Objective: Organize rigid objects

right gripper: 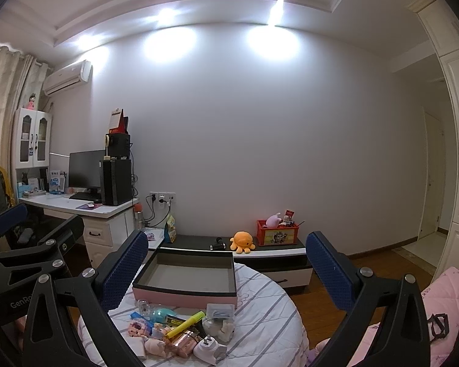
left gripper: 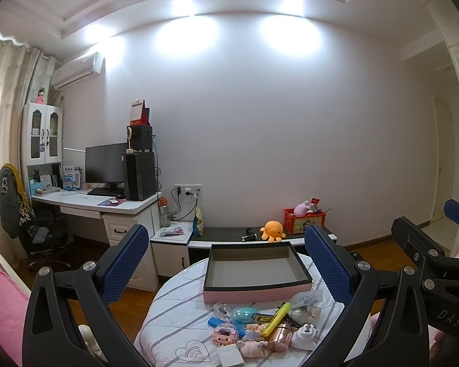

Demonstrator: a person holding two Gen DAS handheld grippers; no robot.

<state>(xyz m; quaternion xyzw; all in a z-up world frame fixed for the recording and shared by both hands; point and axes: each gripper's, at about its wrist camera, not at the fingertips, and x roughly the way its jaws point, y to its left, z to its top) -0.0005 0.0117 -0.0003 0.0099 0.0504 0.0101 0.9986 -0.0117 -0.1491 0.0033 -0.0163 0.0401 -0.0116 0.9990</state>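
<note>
**Desk:** Left wrist view first. What am I looking at?

**Operator:** My left gripper hangs above a round table under a white cloth with grey stripes, its blue-padded fingers spread wide and holding nothing. Between them, on the far side of the table, sits a shallow rectangular box with pink sides and a black rim, open and empty.

**Desk:** And the things to be sorted?

**Operator:** Heaped at the near edge, just in front of the box: a yellow highlighter pen lying at a slant across the pile, a copper-coloured metal cylinder, a white plug adapter touching it on the right, a teal rounded plastic toy, a pink block-built figure and a small pink pig toy.

**Desk:** The other tool?

**Operator:** From the right wrist view, my right gripper is likewise spread, nothing between its fingers, held over the same table. The box lies left of centre there, the highlighter in front of it. The left gripper's black frame shows at the left edge.

**Desk:** Background?

**Operator:** An orange plush octopus and a red crate of toys on a low cabinet against the far wall.
</note>
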